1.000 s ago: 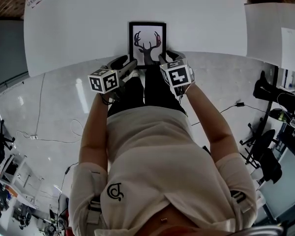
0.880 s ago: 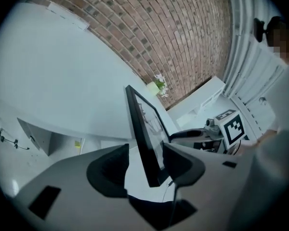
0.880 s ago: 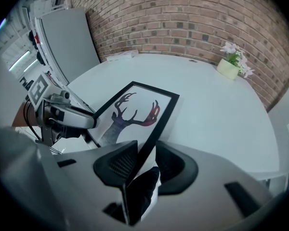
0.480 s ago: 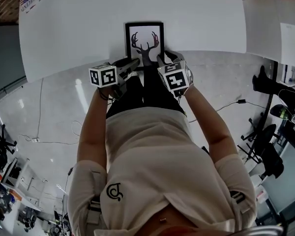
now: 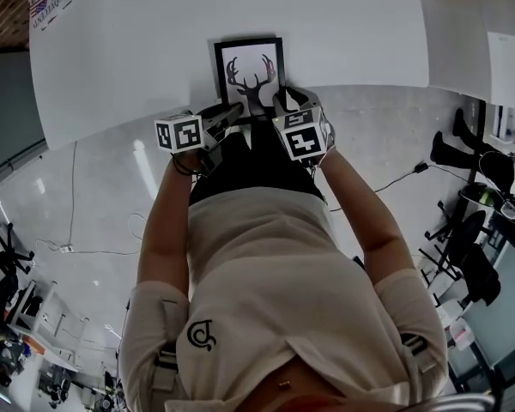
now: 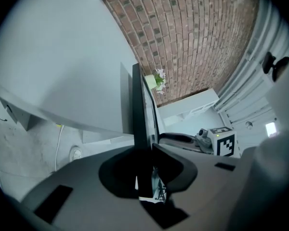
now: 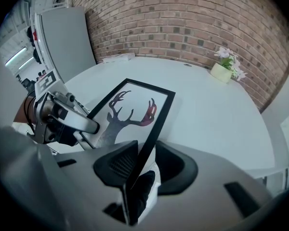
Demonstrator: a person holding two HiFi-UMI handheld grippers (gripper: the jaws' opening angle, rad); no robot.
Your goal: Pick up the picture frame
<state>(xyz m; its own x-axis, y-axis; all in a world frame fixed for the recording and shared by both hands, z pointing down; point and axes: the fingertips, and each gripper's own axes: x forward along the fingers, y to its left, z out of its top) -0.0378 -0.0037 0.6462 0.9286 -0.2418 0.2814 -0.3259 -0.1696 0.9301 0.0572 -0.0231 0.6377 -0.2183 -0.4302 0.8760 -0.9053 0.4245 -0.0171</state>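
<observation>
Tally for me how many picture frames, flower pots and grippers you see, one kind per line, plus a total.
Picture frame: 1
Flower pot: 1
Grippers: 2, the left gripper, whose fingers have just been closing with the frame between them, and the right gripper
Total: 4

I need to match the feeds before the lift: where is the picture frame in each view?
Head view: picture frame, top centre, at the white table's near edge.
Left gripper view: the frame edge-on, a dark upright strip at centre.
Right gripper view: the frame centre-left, slanting down to bottom centre.
Shared landmark: the white table, in all three views.
</observation>
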